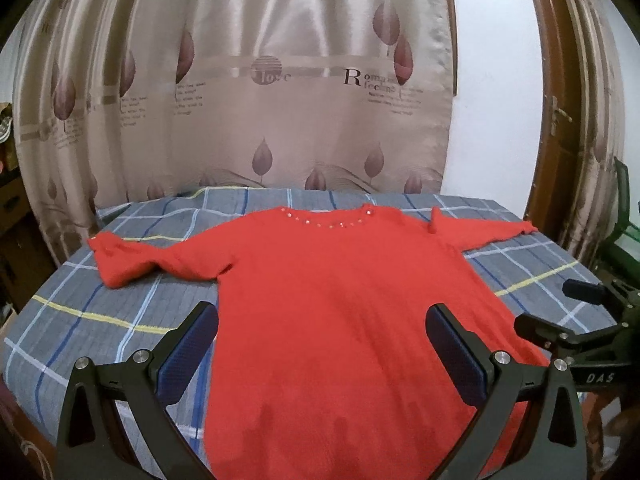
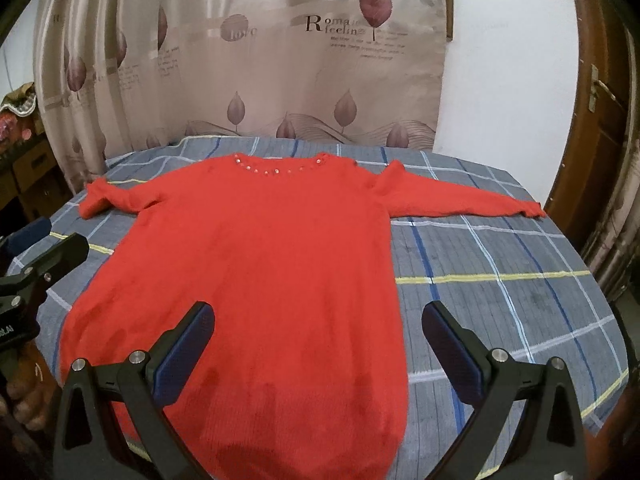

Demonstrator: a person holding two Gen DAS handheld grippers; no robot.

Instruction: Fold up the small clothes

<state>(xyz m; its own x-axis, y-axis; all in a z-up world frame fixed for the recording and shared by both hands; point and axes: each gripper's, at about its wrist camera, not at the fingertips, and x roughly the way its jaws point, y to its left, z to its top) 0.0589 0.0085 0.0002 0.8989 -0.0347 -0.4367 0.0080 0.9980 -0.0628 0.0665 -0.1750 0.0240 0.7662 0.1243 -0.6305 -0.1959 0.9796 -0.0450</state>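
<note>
Both grippers are hanging side by side, pointing forward, and neither is gripping a thing. The left gripper [image 1: 322,334] is sitting with its 2 fingers spread wide, blue pads [image 1: 182,354] facing inward with a big gap between them. The right gripper [image 2: 318,332] is doing the same, jaws wide apart, pads [image 2: 450,354] facing each other. In the left wrist view the right one is poking in from the right edge, fingers apart. In the right wrist view the left one is peeking in at the left edge, and a hand [image 2: 24,400] is showing low down beneath it, partly hidden.
</note>
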